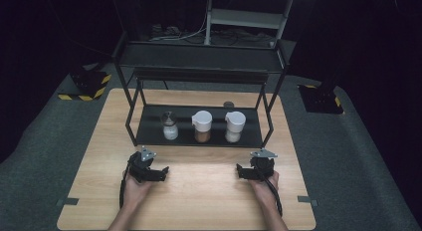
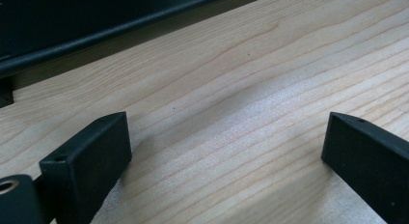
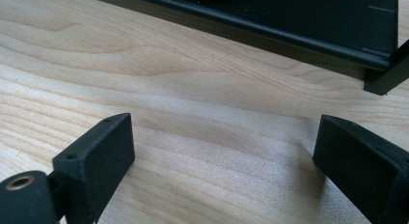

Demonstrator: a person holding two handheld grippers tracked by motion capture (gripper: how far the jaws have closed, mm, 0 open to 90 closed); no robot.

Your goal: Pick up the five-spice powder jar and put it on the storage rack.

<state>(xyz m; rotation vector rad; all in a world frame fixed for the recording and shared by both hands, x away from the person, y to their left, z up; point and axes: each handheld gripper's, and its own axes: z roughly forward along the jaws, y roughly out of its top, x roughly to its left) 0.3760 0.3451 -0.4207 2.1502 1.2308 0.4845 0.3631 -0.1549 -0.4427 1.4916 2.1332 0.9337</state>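
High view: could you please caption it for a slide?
Two open hand-held grippers rest before a rack holding three shakers.

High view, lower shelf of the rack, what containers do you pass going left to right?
Clear shaker with dark cap → white-lidded jar of brown powder → white-lidded jar of pale contents.

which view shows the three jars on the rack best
The high view: all three jars stand in a row on the lower shelf of the black rack: clear-lidded jar, white-lidded jar with brown contents, white-lidded jar with pale contents. The two gripper views catch the rack's front edge above bare table.
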